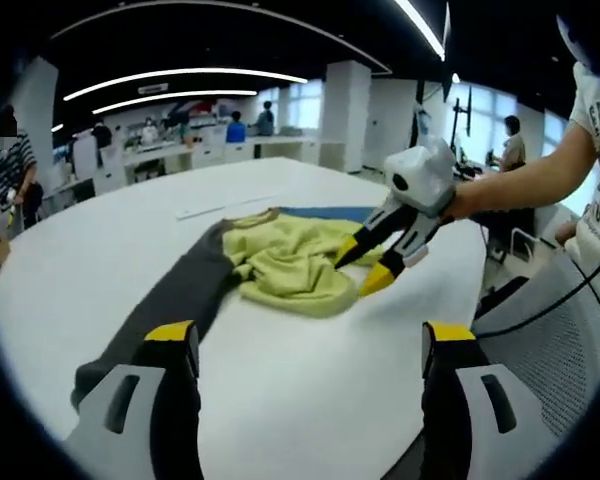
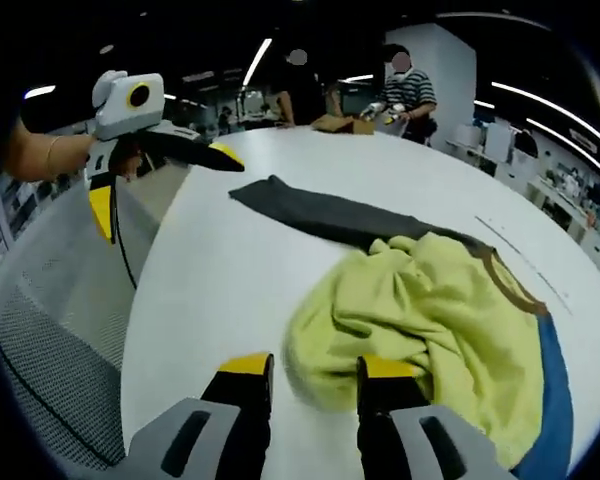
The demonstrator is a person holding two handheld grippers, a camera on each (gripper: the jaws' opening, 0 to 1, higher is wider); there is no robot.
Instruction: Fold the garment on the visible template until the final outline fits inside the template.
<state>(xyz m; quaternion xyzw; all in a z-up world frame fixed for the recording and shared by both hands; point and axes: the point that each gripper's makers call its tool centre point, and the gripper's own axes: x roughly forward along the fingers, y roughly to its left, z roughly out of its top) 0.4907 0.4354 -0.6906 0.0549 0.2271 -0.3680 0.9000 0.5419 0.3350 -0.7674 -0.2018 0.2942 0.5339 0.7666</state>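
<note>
An open office surrounds the white table (image 1: 310, 400), where the garment (image 2: 420, 310) lies bunched over the blue template (image 2: 555, 400). The right gripper (image 2: 315, 375) hovers spread at its edge; the left gripper (image 1: 310, 340) waits spread. Pinch one layer only, then pull flat.

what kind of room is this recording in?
Likely an open-plan office or lab: a large white table holding the garment, rows of desks with people working behind, and long curved ceiling light strips overhead.
</note>
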